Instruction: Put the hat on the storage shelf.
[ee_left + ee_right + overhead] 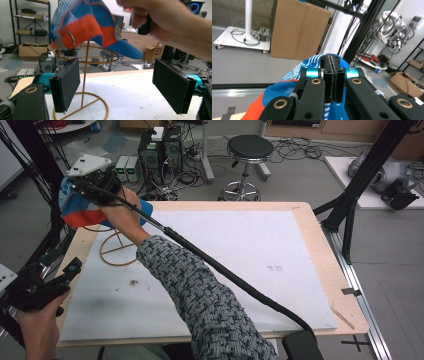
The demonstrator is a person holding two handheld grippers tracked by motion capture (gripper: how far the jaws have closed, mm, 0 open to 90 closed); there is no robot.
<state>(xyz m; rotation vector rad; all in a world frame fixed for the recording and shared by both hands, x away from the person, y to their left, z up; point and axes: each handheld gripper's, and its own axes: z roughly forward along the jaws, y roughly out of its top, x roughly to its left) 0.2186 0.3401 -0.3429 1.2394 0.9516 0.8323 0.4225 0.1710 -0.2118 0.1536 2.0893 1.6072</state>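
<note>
Desk (pixel 240 240) carries the wire stand (pixel 85 75) at its far left. Cap (pixel 87 25) hangs just above the stand's ring, likely about to be hung on it. Right hand-held gripper (pixel 332 75) pinched tight on cap fabric. Left hand-held gripper (pixel 120 85) wide apart, empty, near the stand base, waiting.

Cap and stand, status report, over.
Right tool shut on cap, holding it above the wire stand. Left tool open, low at the table's left edge. Nothing blocking the stand's top ring.
</note>
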